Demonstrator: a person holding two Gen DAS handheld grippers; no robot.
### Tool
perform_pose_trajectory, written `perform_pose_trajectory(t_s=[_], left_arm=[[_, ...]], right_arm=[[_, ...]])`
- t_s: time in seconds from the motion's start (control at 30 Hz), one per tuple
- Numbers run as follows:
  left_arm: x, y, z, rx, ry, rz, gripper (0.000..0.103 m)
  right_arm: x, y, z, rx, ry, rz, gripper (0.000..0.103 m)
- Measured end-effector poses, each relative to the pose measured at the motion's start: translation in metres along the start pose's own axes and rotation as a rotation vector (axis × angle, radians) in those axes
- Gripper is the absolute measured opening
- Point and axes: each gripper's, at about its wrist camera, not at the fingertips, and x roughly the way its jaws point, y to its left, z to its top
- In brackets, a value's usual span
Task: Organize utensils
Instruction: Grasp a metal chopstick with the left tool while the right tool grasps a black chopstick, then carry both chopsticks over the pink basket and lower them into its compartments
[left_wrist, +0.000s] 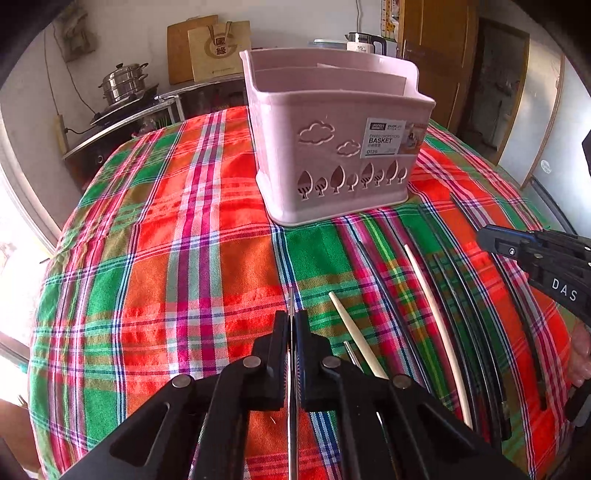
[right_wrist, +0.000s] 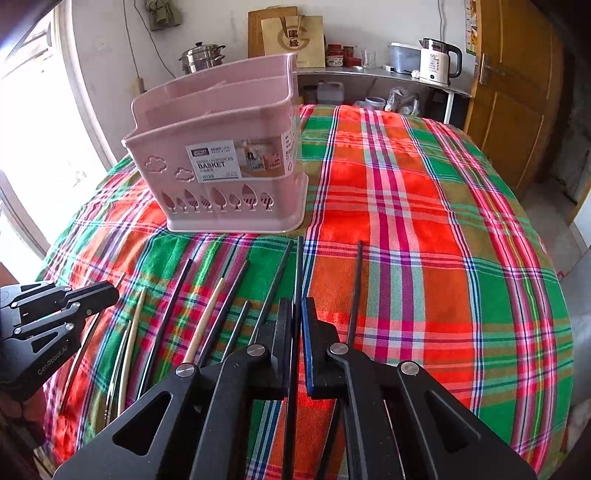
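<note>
left claw (left_wrist: 292, 321) pinching metal chopstick (left_wrist: 291, 301), right claw (right_wrist: 295, 314) pinching black chopstick (right_wrist: 298, 266)

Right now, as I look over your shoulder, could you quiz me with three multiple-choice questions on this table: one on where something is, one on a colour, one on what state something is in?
1. Where does the pink basket stand?
A. On the floor
B. On the plaid tablecloth, beyond the loose chopsticks
C. Hanging on the wall

2. What colour is the chopstick held by the right gripper?
A. White
B. Red
C. Black

3. How do the jaws of the left gripper stand?
A. Shut on a thin metal chopstick
B. Wide open
C. Shut on the basket's rim

Answers:
1 B, its base rests on the cloth, past the chopstick tips.
2 C, a black stick runs forward out of the jaws.
3 A, the jaws nearly meet, with a silvery stick between them.
</note>
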Motion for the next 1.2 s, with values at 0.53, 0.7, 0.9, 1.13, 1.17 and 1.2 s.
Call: perform_pose_trajectory(t_s=[0.53, 0.7, 0.9, 1.13, 1.17, 1.2], left_arm=[[-0.105, 0.007, 0.022, -0.061, -0.248, -0.118, 0.004], [-0.120, 0.011, 0.029, -0.072, -0.273, -0.136, 0.004], [-0.138, 0.011, 0.040, -0.062, -0.302, -0.138, 0.004], [-0.160, 0.014, 0.080, -0.047, -0.348, -0.151, 0.004], [-0.162, 0.015, 0.088, -0.047, -0.352, -0.152, 0.004], [-0.163, 0.016, 0.097, -0.047, -0.355, -0.156, 0.004]], right_arm=[[-0.081, 0.006, 0.018, 0.001, -0.197, 0.093, 0.005], [-0.095, 0.008, 0.023, -0.005, -0.227, 0.103, 0.005], [-0.116, 0.012, 0.036, -0.030, -0.279, 0.101, 0.005], [-0.137, 0.020, 0.066, -0.056, -0.344, 0.120, 0.005], [-0.140, 0.022, 0.073, -0.063, -0.357, 0.122, 0.005], [-0.143, 0.024, 0.080, -0.067, -0.369, 0.123, 0.005]])
